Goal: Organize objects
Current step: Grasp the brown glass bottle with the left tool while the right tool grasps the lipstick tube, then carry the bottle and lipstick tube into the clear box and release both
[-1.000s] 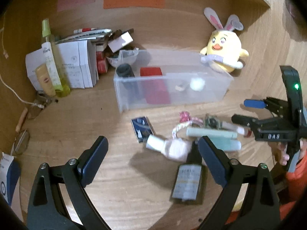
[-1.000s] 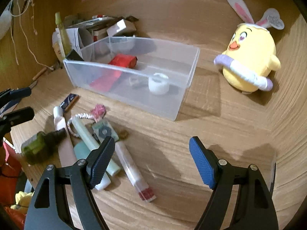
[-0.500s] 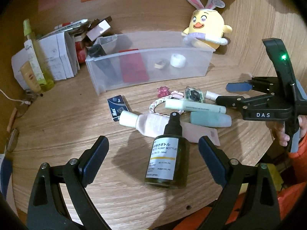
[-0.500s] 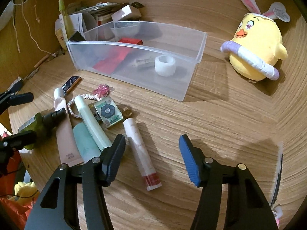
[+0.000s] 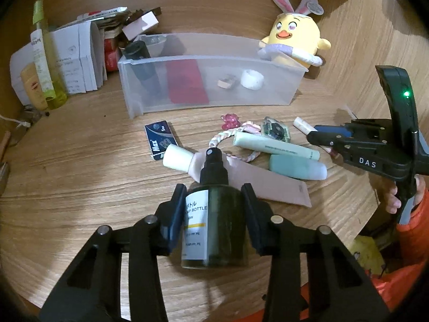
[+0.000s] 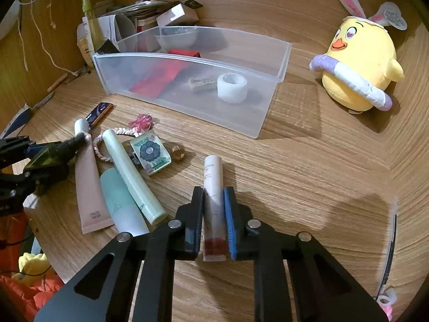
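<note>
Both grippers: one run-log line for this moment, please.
left gripper: shut on pump bottle | right gripper: shut on white tube | bin: untouched

Bare wood right of the clear bin (image 6: 268,112); tubes (image 6: 128,171) crowd its front.

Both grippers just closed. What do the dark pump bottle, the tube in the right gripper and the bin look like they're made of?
Pump bottle: dark green translucent plastic, glossy, paper label; could be glass.
Slim tube: white matte plastic, red end, apparently rigid.
Bin: frosted translucent plastic; contents show through its walls.
</note>
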`<action>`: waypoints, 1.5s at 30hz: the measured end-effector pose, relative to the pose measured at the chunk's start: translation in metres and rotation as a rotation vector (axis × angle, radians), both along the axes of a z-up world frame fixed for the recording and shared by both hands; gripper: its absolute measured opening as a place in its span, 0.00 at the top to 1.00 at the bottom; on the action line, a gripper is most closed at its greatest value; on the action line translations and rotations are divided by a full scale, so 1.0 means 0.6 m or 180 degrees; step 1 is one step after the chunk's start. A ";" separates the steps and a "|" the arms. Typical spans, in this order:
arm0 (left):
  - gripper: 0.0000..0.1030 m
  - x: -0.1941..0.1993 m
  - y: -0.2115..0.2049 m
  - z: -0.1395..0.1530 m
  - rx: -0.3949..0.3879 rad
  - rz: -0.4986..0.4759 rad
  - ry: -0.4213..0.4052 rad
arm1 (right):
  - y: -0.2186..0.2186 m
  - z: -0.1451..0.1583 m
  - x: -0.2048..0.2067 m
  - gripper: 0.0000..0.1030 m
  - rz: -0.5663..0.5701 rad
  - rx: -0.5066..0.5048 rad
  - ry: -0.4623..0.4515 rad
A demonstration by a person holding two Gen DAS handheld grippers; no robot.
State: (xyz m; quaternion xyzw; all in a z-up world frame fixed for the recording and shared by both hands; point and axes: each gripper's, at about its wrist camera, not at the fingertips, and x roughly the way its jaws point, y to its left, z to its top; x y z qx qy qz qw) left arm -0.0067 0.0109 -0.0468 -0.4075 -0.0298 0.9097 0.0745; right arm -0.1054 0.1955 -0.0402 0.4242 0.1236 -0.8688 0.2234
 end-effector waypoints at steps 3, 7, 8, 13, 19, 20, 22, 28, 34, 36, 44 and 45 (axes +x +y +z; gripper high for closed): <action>0.60 0.006 0.000 0.005 -0.0032 0.0024 0.0086 | 0.003 0.003 0.005 0.86 -0.0021 -0.0028 0.0047; 0.60 0.007 -0.003 0.018 -0.0041 0.0073 0.0175 | 0.010 0.009 0.008 0.86 -0.0055 -0.0088 0.0083; 0.60 0.006 -0.006 0.023 -0.0021 0.0085 0.0198 | 0.011 0.012 0.009 0.87 -0.0066 -0.0112 0.0094; 0.60 -0.001 -0.015 0.045 0.0055 0.0114 0.0309 | 0.017 0.038 0.014 0.87 -0.0108 -0.0199 0.0262; 0.60 -0.014 -0.014 0.078 0.0074 0.0119 0.0494 | 0.024 0.080 0.015 0.87 -0.0133 -0.0299 0.0492; 0.60 -0.017 -0.015 0.083 0.0079 0.0122 0.0520 | 0.024 0.087 0.013 0.87 -0.0140 -0.0321 0.0525; 0.60 -0.023 -0.015 0.095 0.0079 0.0124 0.0585 | 0.025 0.101 0.011 0.87 -0.0142 -0.0378 0.0578; 0.60 -0.044 -0.016 0.129 0.0082 0.0140 0.0746 | 0.019 0.135 0.003 0.86 -0.0138 -0.0520 0.0726; 0.60 -0.066 -0.020 0.160 0.0049 0.0199 0.0891 | 0.005 0.159 -0.012 0.87 -0.0105 -0.0591 0.0849; 0.60 -0.071 -0.022 0.166 0.0012 0.0219 0.0920 | -0.001 0.170 -0.017 0.87 -0.0082 -0.0608 0.0899; 0.60 -0.106 -0.032 0.188 -0.0055 0.0302 0.0992 | -0.026 0.204 -0.041 0.87 -0.0028 -0.0647 0.1027; 0.60 -0.110 -0.032 0.191 -0.0059 0.0310 0.1004 | -0.028 0.206 -0.044 0.87 -0.0028 -0.0648 0.1032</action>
